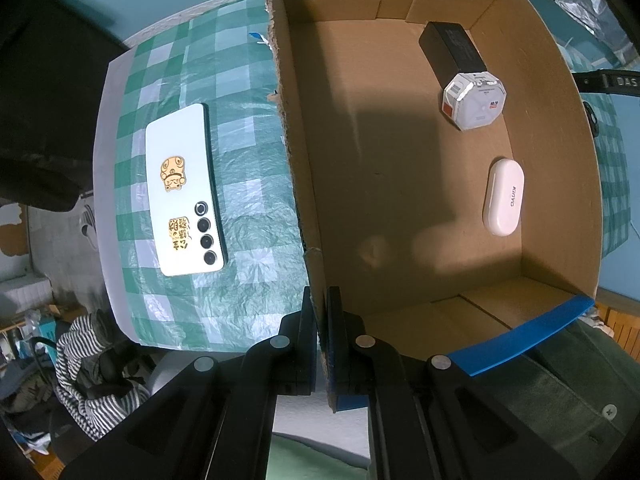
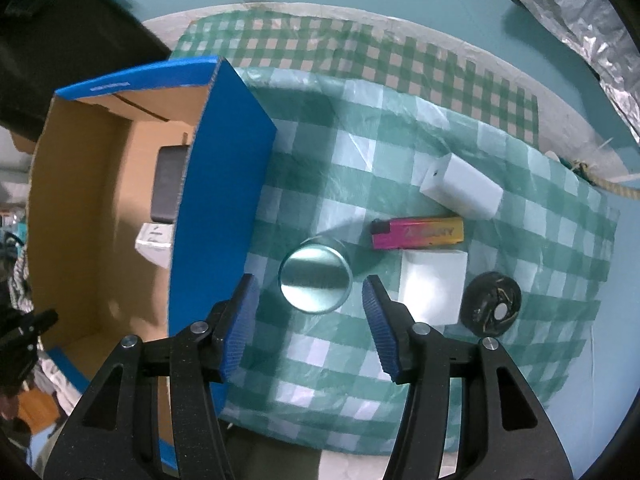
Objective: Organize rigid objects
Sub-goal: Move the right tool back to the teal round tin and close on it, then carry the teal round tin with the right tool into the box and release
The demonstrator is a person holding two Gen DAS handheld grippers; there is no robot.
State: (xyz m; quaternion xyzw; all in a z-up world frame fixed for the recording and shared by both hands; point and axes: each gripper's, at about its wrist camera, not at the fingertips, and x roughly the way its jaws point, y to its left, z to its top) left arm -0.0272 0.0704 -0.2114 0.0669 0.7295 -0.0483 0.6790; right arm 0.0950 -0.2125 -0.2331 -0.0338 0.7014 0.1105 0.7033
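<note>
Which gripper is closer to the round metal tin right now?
Right. The right gripper hangs open just above the tin, its fingers either side. The left gripper is shut on the box wall, away from the tin.

Left gripper (image 1: 321, 320): pointing straight down, fingers (image 1: 306, 340) closed flat against both faces of a thin cardboard wall, entering its view from 6 o'clock. Right gripper (image 2: 310, 292): pointing straight down, blue ribbed fingers (image 2: 244, 320) parted, nothing pressed between them.
</note>
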